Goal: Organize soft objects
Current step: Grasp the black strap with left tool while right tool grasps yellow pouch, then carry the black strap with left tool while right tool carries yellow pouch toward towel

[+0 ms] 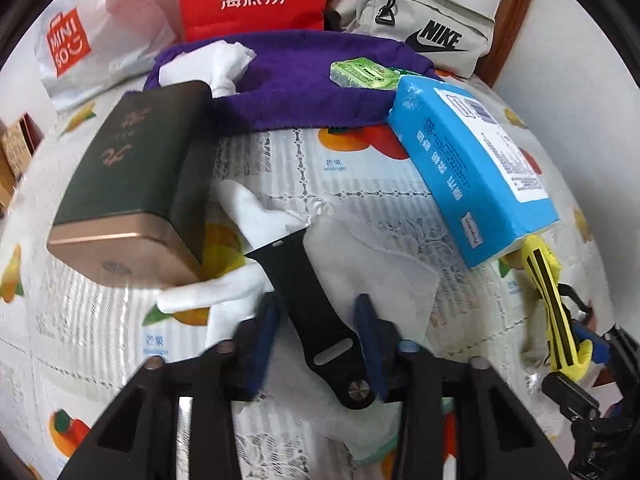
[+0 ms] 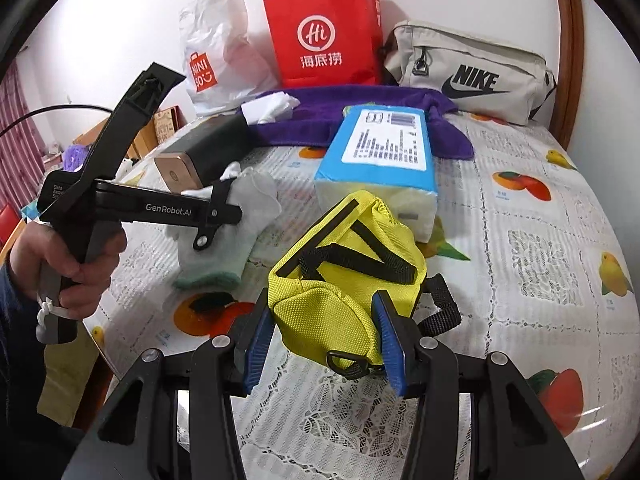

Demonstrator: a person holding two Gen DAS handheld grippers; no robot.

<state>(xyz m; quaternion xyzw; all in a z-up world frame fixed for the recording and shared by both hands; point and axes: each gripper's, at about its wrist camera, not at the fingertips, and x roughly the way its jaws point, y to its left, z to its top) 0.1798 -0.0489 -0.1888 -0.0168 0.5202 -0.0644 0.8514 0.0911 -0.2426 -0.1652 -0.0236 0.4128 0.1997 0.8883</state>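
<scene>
Between my left gripper's (image 1: 316, 340) blue pads lies a black watch strap (image 1: 316, 316) on a white glove (image 1: 256, 220), jaws narrowed but not yet pinching, I judge. Next it needs closing squarely, then lifting. My right gripper (image 2: 324, 344) clamps the yellow pouch (image 2: 344, 280) above the table (image 2: 540, 240) middle, both tilted steeply down. Farther off: blue tissue pack (image 1: 472, 168), purple cloth (image 1: 280, 92).

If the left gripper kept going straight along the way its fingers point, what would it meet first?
The left gripper already has the black watch strap between its fingers. Pushed further, it would likely meet the white glove under the strap's far end, then the tablecloth; depth is hard to judge.
</scene>
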